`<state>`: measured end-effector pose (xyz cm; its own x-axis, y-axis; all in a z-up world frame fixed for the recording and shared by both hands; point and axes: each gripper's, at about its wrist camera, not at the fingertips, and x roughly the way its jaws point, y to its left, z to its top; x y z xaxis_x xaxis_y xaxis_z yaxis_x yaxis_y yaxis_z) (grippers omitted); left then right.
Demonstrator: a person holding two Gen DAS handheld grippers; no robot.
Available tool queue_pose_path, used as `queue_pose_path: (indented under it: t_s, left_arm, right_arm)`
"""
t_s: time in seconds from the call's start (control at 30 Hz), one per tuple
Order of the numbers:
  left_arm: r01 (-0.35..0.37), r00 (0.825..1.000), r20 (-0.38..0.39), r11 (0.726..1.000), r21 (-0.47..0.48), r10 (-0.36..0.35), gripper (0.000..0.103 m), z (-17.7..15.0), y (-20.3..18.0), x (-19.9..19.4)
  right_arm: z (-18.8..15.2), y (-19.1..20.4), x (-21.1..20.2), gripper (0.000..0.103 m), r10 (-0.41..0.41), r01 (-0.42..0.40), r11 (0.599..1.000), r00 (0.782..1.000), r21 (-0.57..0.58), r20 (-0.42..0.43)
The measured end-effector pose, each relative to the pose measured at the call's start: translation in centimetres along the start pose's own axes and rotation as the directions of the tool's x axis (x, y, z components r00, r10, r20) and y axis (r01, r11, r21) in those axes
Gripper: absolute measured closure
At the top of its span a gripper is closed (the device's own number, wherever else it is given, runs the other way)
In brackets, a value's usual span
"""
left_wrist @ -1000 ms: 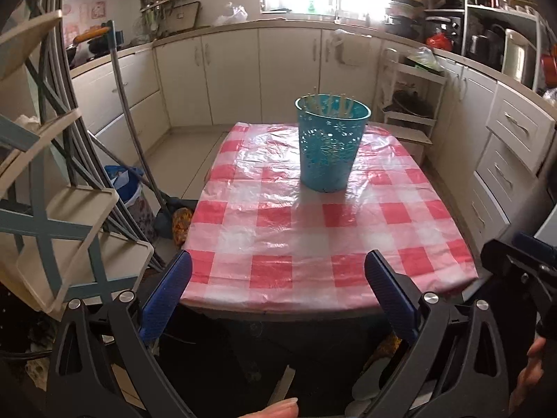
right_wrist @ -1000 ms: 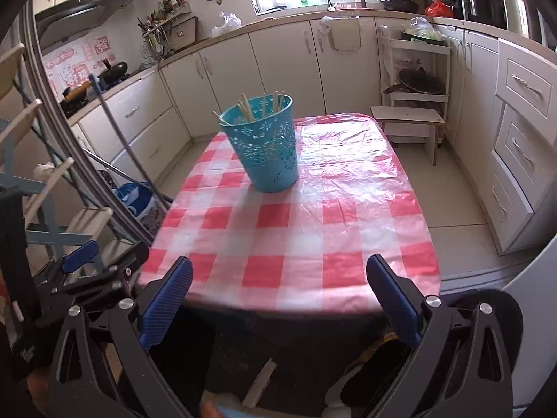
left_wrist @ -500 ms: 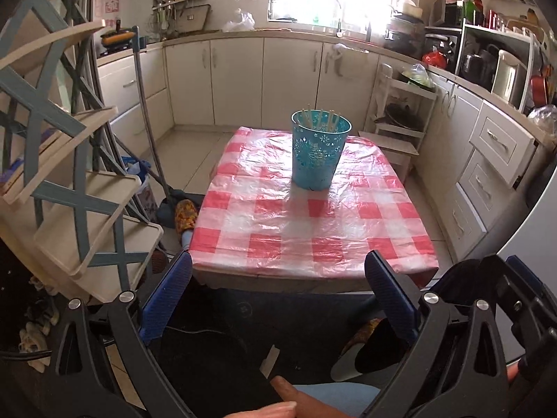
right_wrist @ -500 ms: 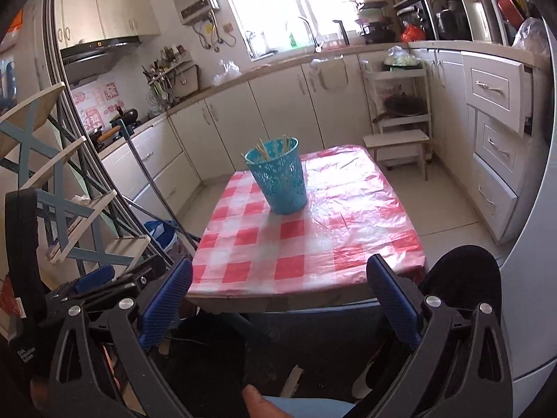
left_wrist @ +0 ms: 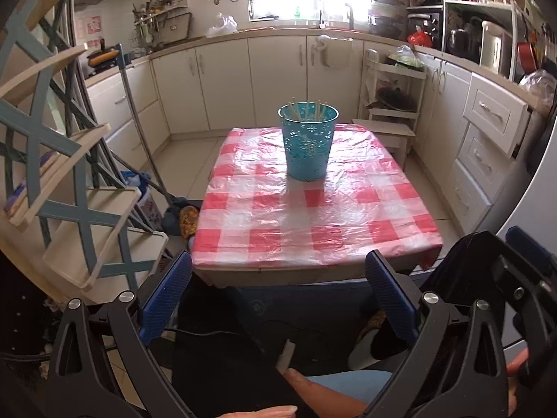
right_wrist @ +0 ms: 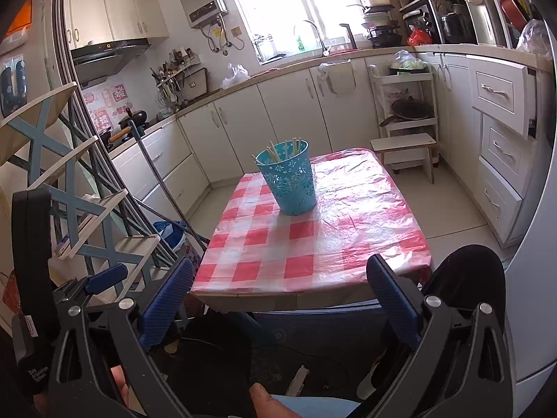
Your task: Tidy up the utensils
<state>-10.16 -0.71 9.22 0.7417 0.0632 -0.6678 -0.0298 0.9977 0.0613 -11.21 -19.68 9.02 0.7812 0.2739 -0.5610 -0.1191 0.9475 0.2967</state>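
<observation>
A teal perforated cup (left_wrist: pixel 307 142) (right_wrist: pixel 288 178) stands upright on the far half of the red-and-white checked table (left_wrist: pixel 313 219) (right_wrist: pixel 313 237). Several pale wooden chopsticks (left_wrist: pixel 306 108) (right_wrist: pixel 282 147) stick out of its top. My left gripper (left_wrist: pixel 278 296) is open and empty, held back from the table's near edge and below it. My right gripper (right_wrist: pixel 278 299) is also open and empty, likewise short of the near edge. The right gripper's body (left_wrist: pixel 515 278) shows at the right of the left wrist view, and the left gripper's body (right_wrist: pixel 69 292) at the left of the right wrist view.
A tiered blue-and-cream rack (left_wrist: pixel 69 174) stands to the left of the table, with a mop handle (left_wrist: pixel 139 118) leaning by it. White cabinets (left_wrist: pixel 278 80) line the walls; a small step stool (right_wrist: pixel 403 149) stands beyond the table's far right. A person's knee (right_wrist: pixel 296 404) is below.
Both grippers have pulled back and away from the table, so the cup and table look smaller and farther off. Their fingers stay open.
</observation>
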Motion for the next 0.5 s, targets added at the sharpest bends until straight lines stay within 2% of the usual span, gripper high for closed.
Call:
queue_pose_path:
  t_s: [0.5]
  left_arm:
    - [-0.016, 1.000, -0.007, 1.000, -0.009, 0.016, 0.008, -0.15, 0.44, 0.15]
  right_arm:
    - [-0.15, -0.05, 0.23, 0.007, 0.002, -0.002, 1.000, 1.000, -0.006, -0.016]
